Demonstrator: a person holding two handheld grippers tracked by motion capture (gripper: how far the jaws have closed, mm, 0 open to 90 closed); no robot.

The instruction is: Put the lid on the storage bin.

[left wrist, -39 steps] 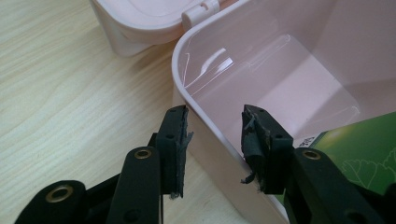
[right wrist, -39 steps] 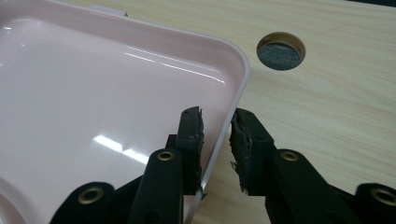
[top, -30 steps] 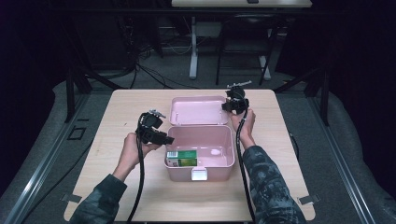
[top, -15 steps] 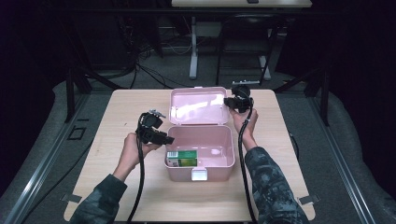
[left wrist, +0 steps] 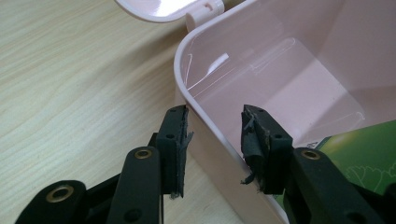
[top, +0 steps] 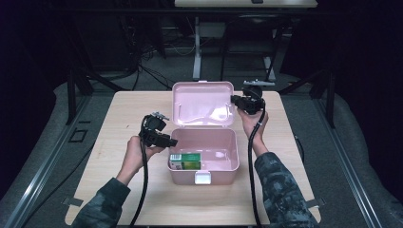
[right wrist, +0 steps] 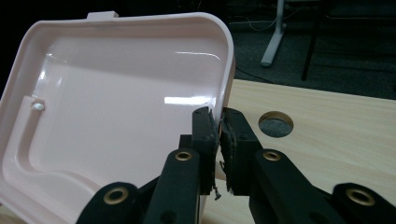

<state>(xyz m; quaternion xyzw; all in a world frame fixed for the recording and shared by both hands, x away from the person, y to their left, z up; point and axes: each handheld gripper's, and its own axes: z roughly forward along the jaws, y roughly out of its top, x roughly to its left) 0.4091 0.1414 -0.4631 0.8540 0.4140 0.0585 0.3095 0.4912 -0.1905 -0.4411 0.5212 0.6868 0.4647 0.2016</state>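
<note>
Lid (top: 203,103) of the pink box (top: 203,172) stands up off its far hinge because my right gripper (right wrist: 218,135) has it pinched by the right edge, jaws nearly together on the thin plastic, so I can swing it as I judge fit. My left gripper (left wrist: 212,130) straddles the box's left wall, one jaw outside and one inside, partly open and apparently not pressing, placed to steady the base. The box sits mid-table (top: 119,190), nearer the front edge, with a green carton (top: 186,161) lying in its front-left corner.
</note>
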